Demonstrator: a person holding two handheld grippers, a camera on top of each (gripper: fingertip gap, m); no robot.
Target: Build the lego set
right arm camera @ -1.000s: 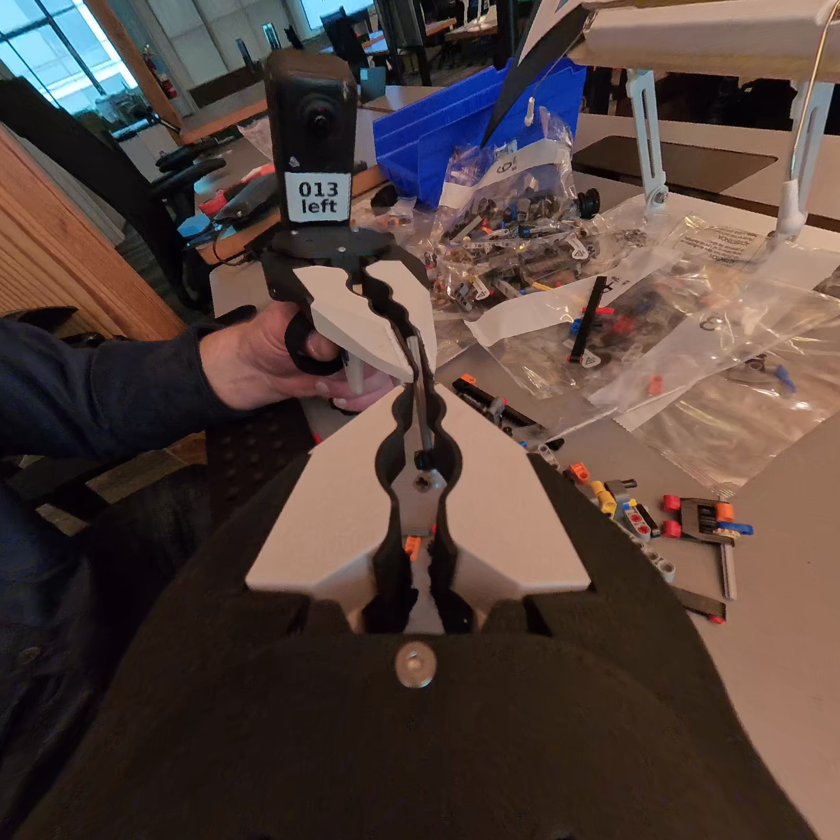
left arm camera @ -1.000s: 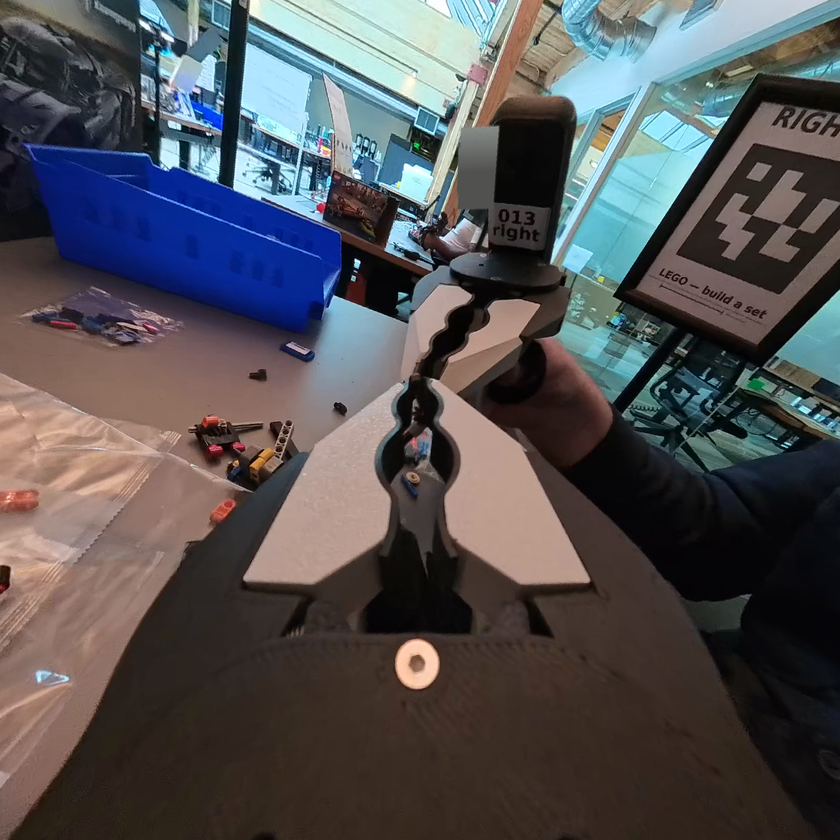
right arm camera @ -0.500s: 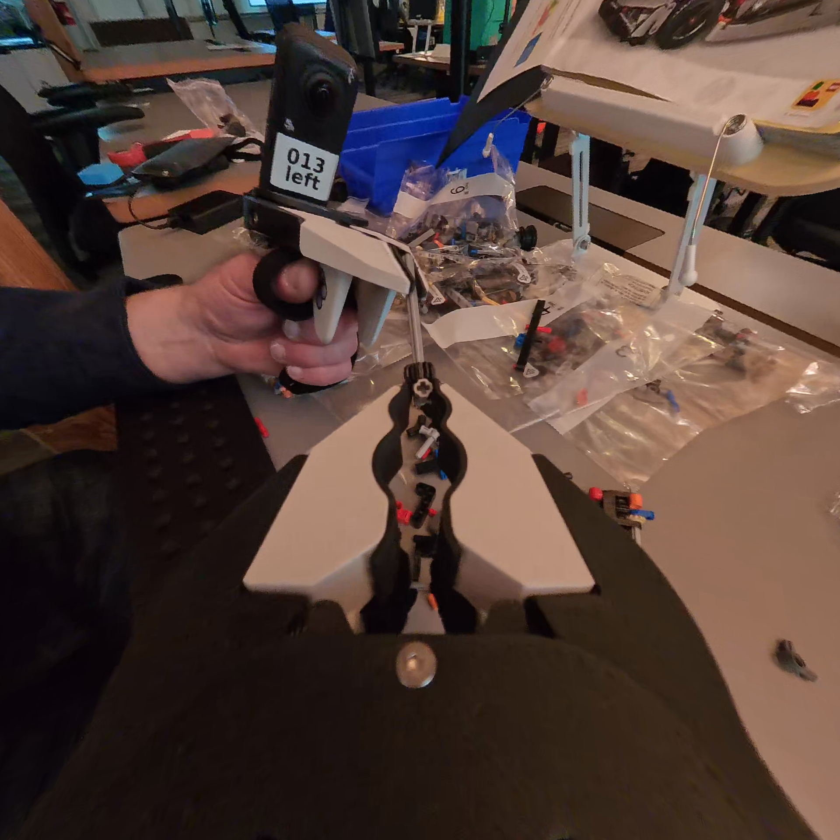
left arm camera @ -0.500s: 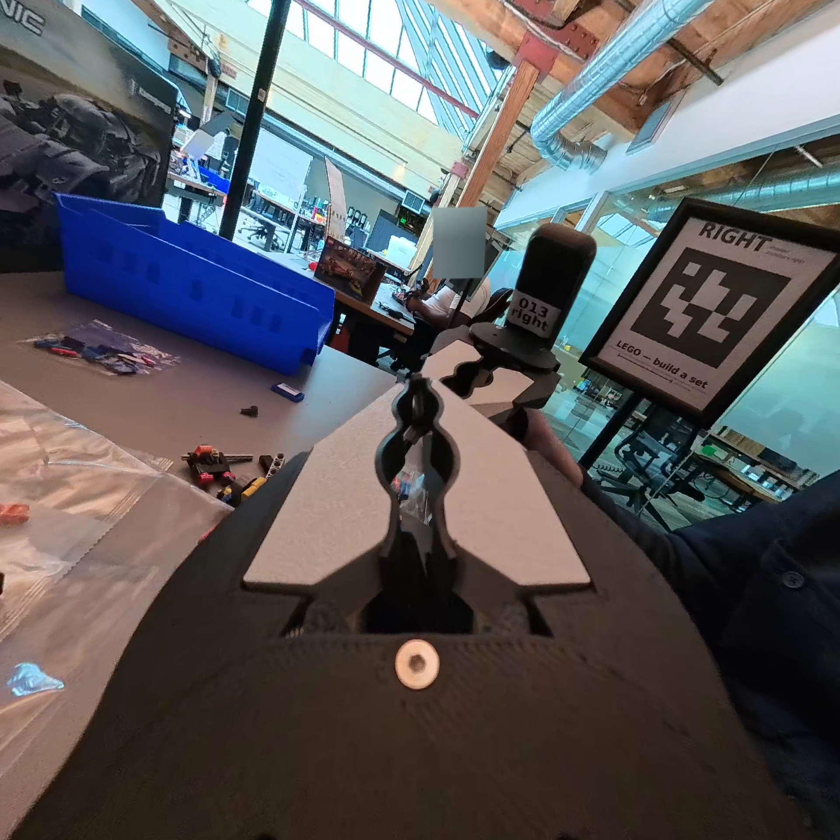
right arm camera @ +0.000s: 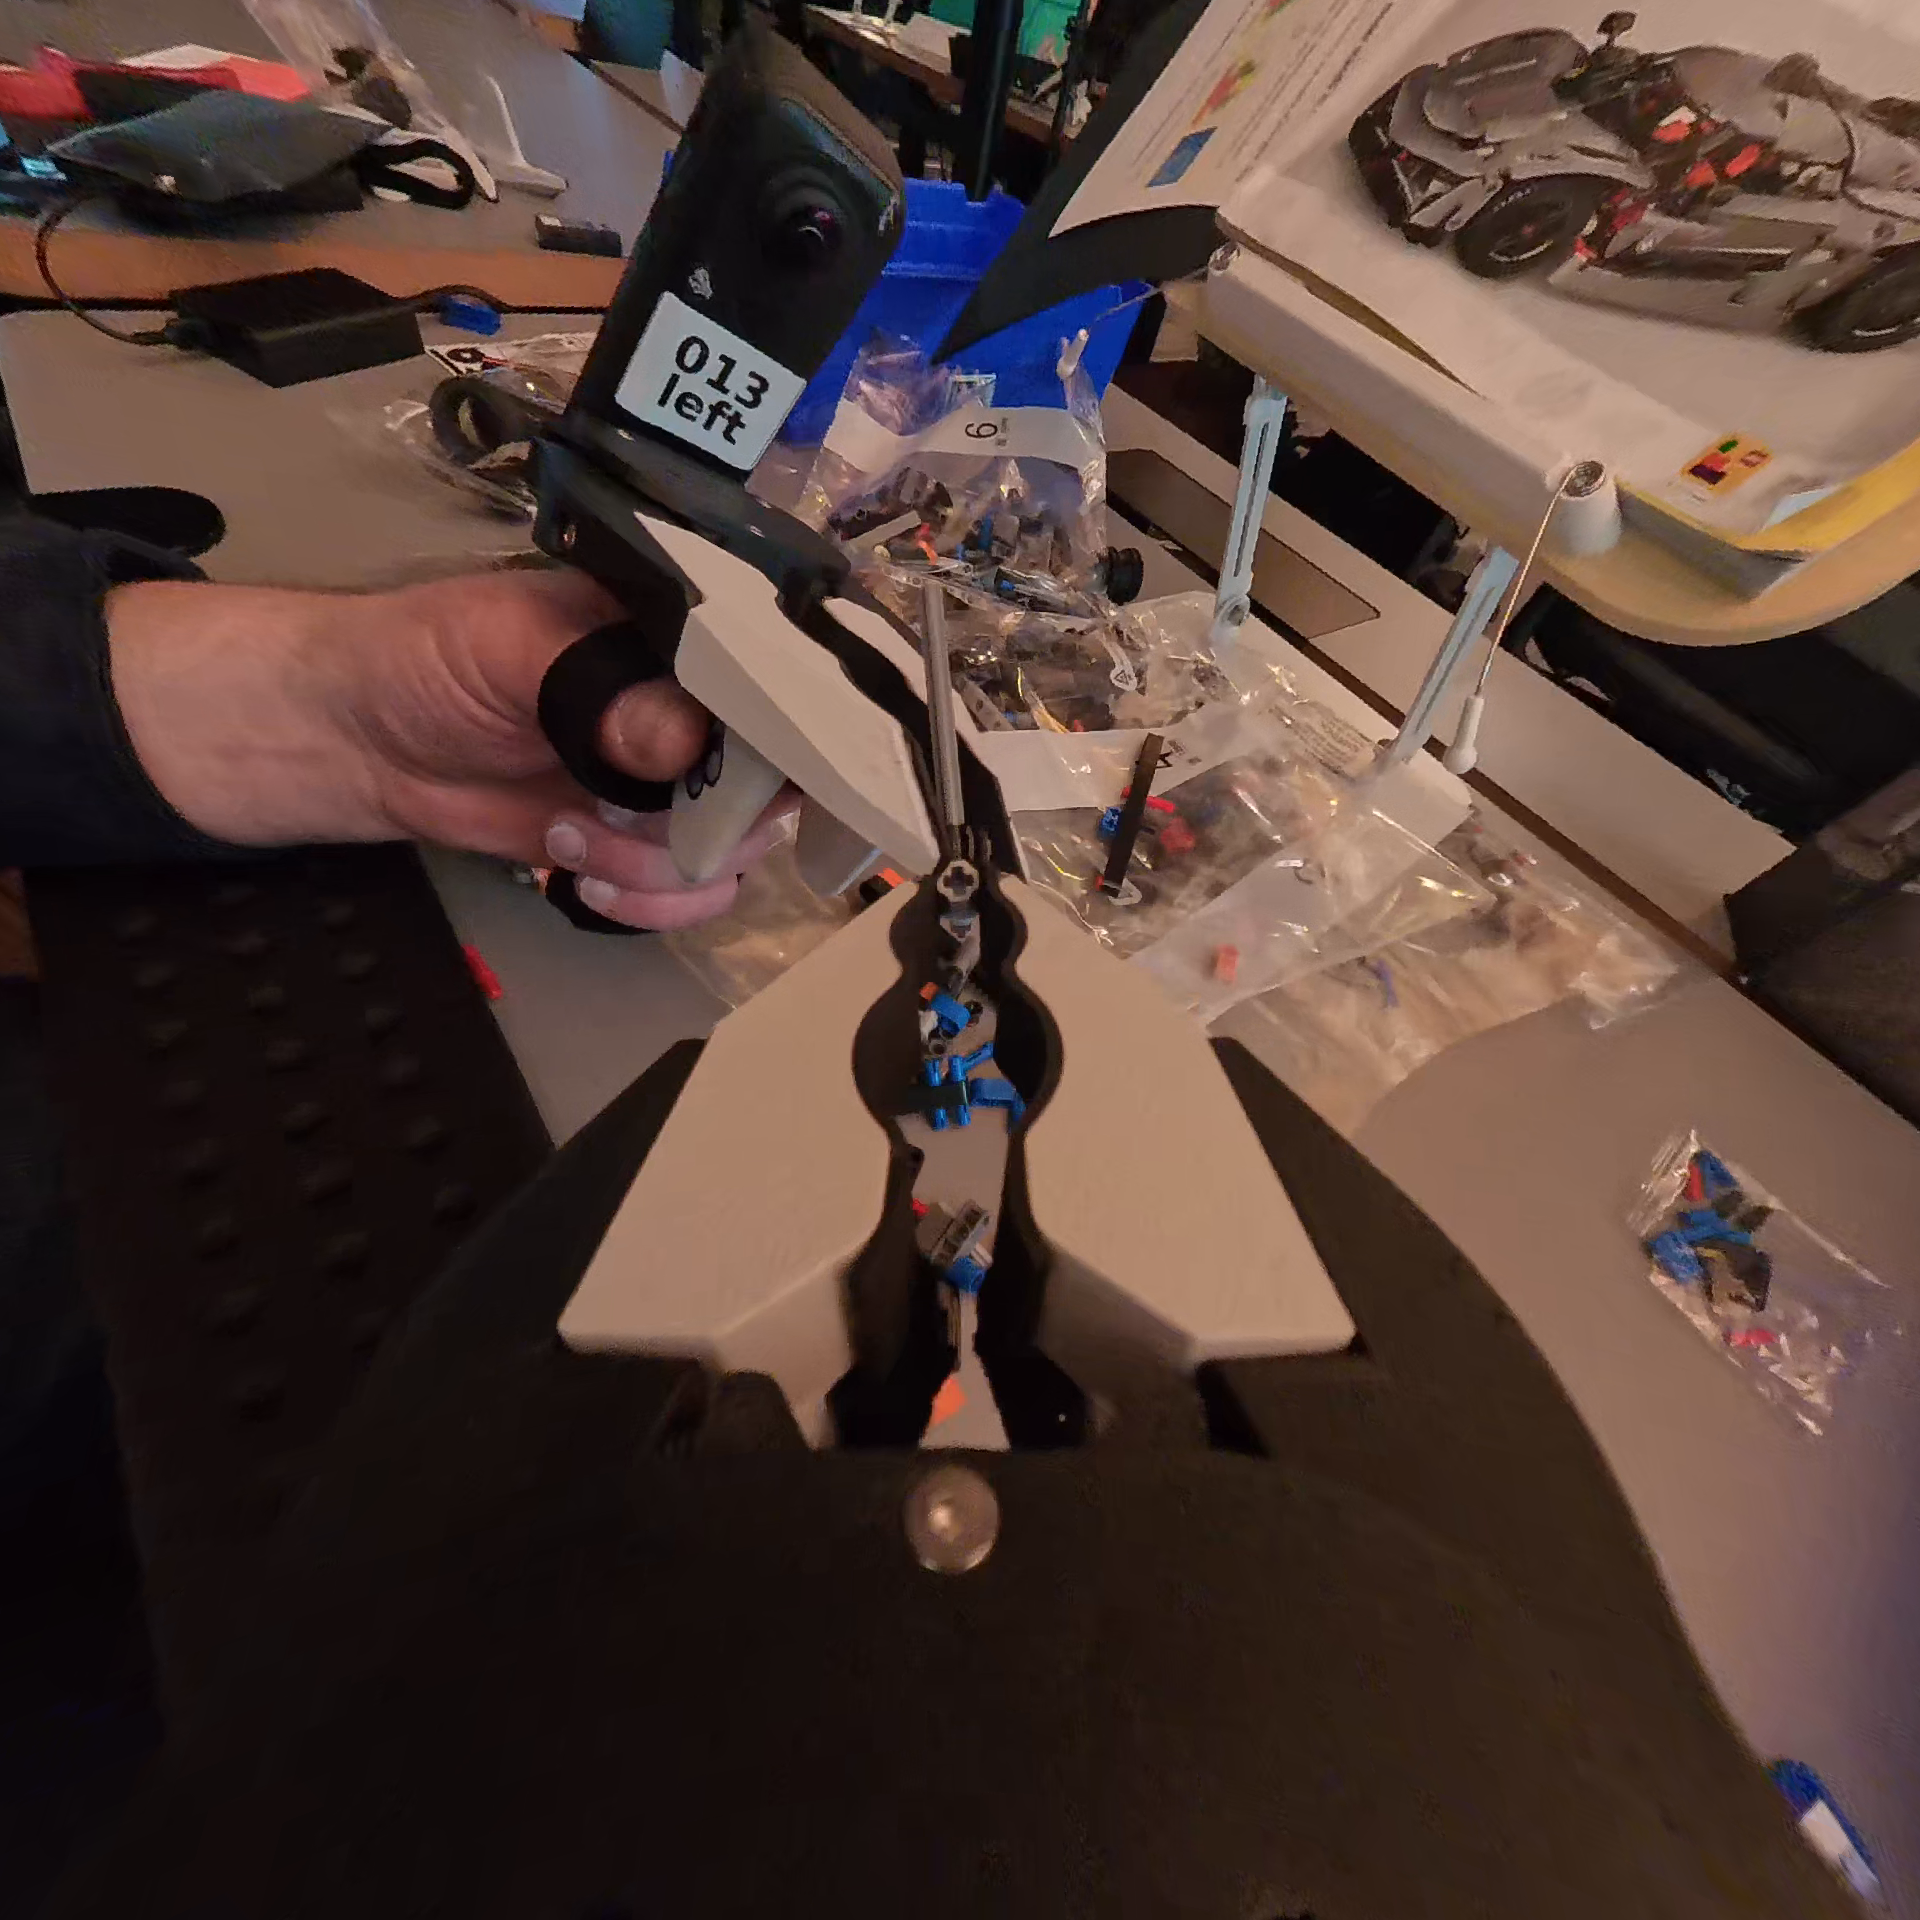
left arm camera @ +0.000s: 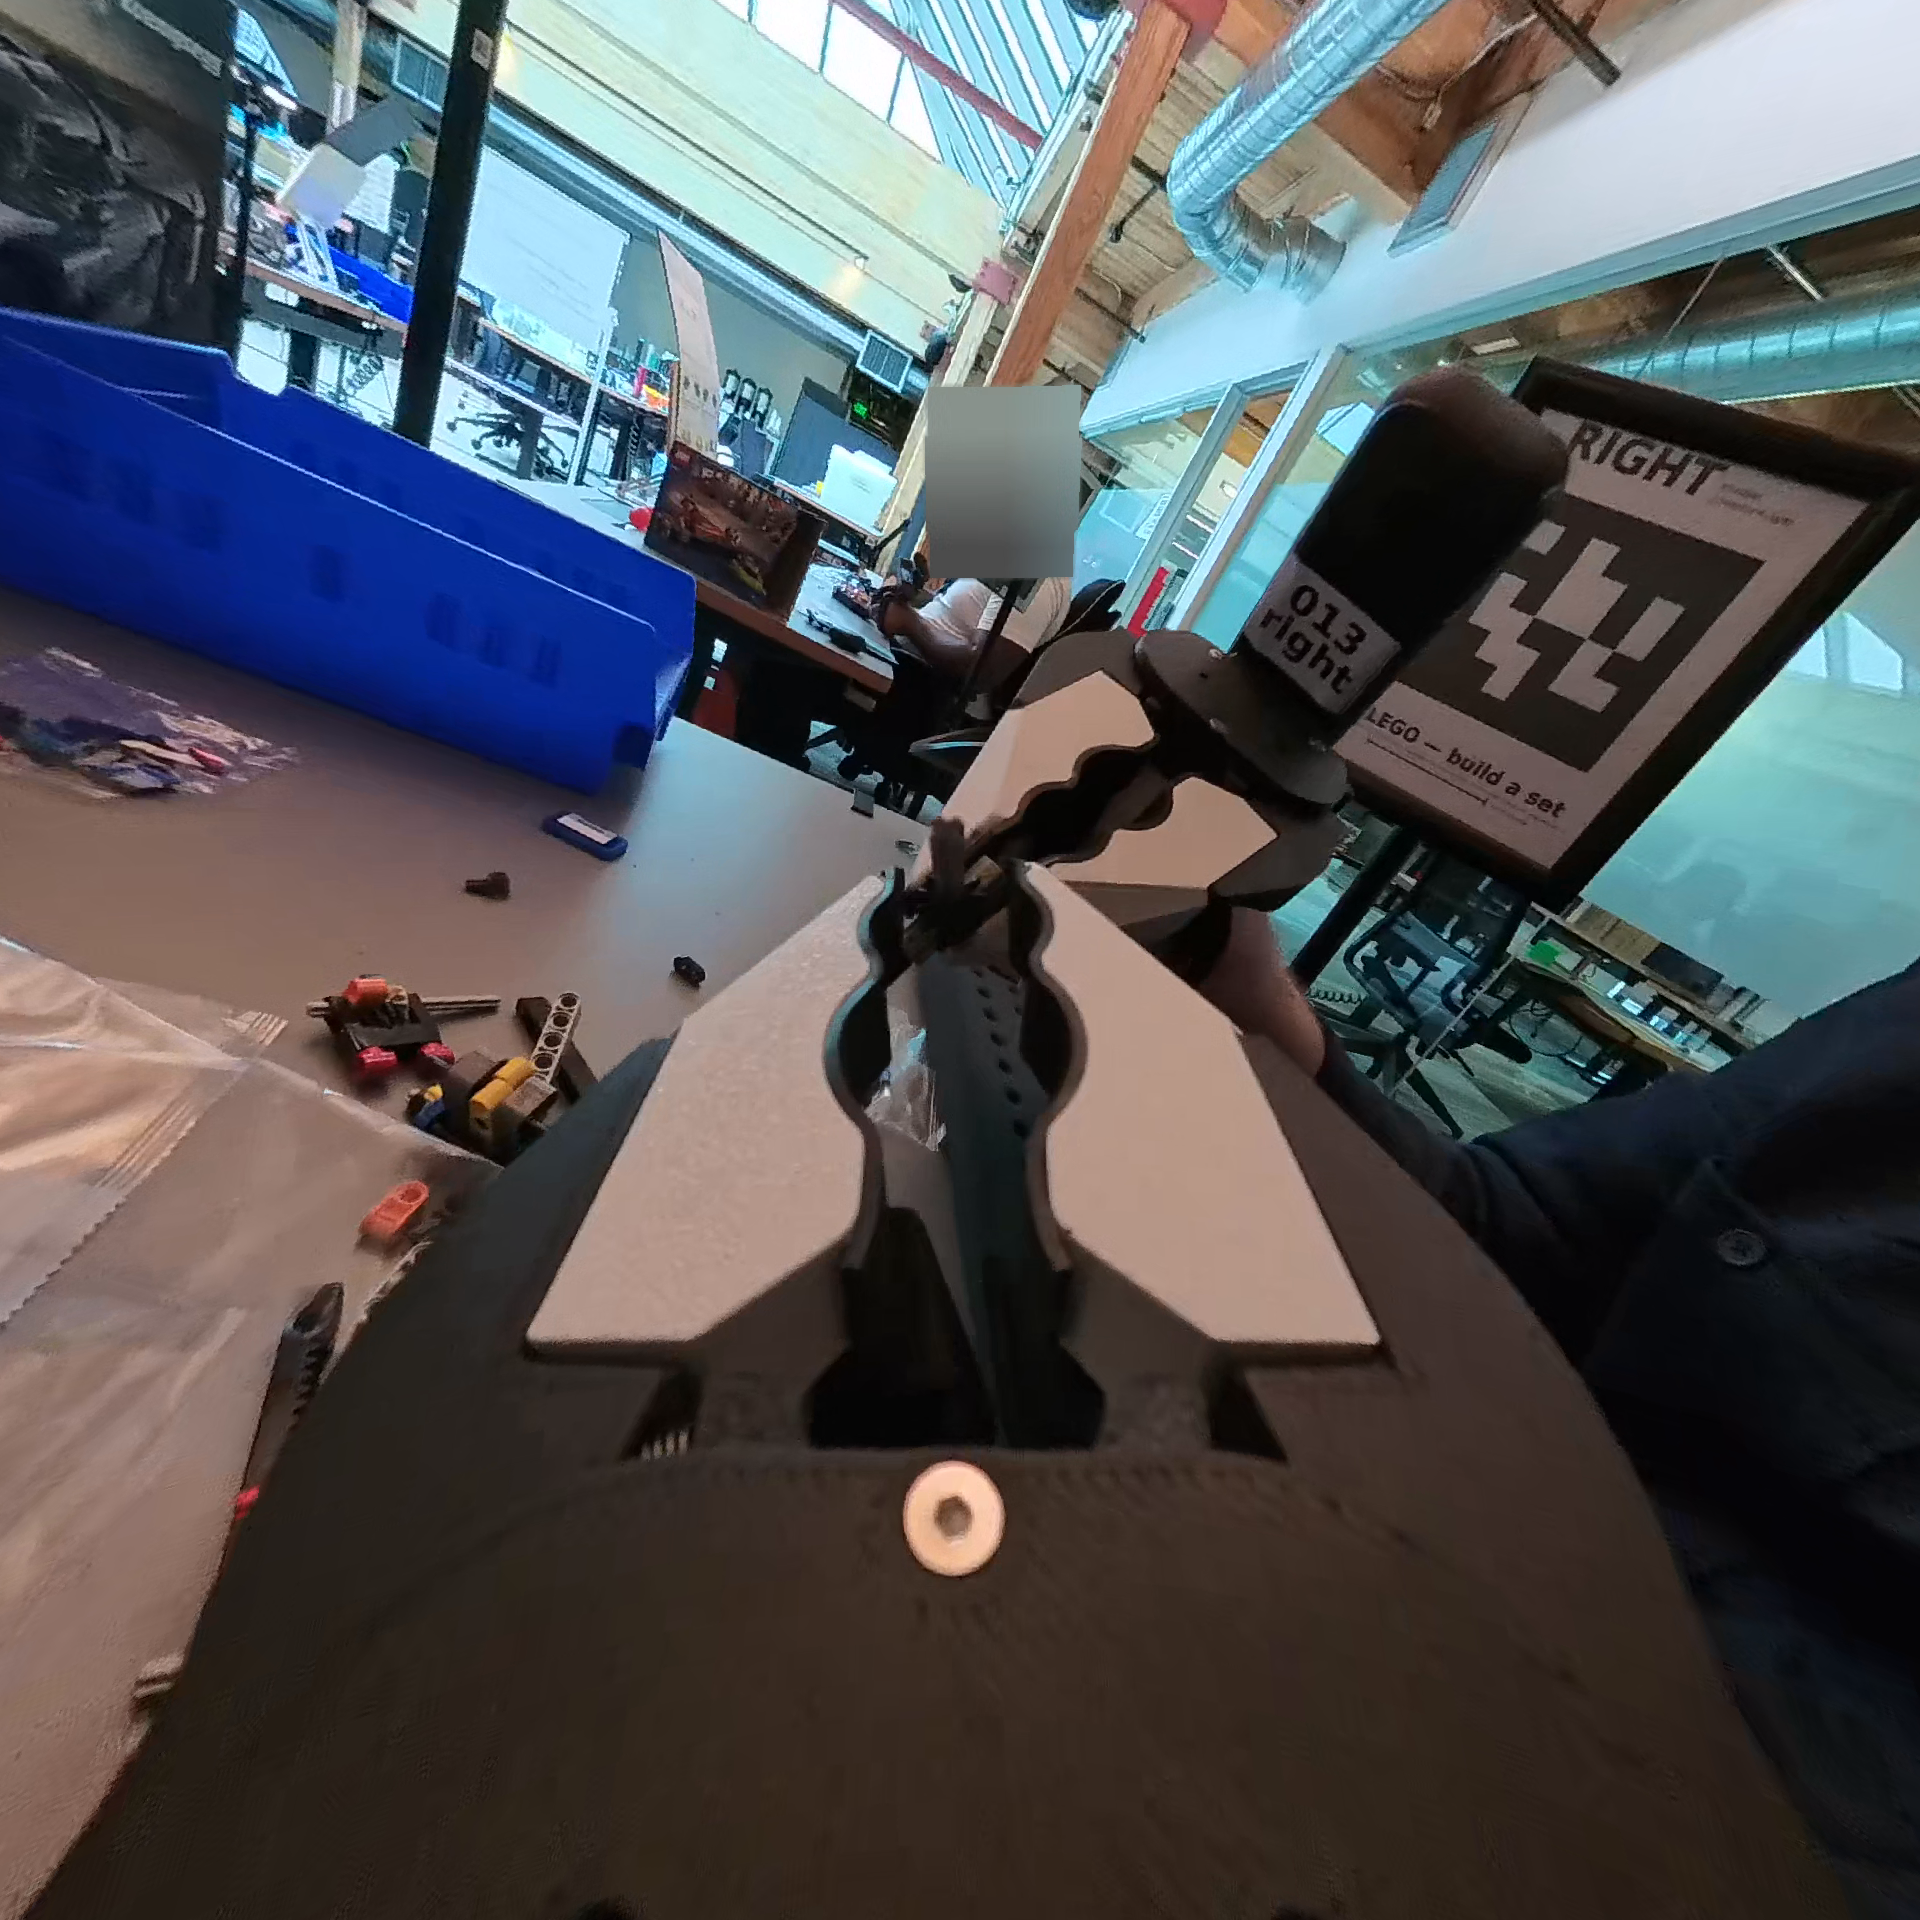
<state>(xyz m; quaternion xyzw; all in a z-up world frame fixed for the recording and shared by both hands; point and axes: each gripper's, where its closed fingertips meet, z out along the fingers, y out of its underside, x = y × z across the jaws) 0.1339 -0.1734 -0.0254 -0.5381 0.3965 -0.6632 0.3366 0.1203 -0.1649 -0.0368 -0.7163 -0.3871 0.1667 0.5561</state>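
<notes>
Left claw [right arm camera: 961,821] tilted over since a second ago, grey axle [right arm camera: 942,707] now upright, right claw [right arm camera: 961,883] lifted higher above table [right arm camera: 1662,1122]

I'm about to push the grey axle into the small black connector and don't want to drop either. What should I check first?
1. Left tongs shut on the grey axle: ok.
2. Right tongs shut on the black connector: ok.
3. Axle tip brought to the connector: ok, its lower end sits at the connector's top in the right wrist view.
4. Axle lined up with, or already in, a hole: cannot tell.
5. Instruction booklet open and in view: ok.
</notes>
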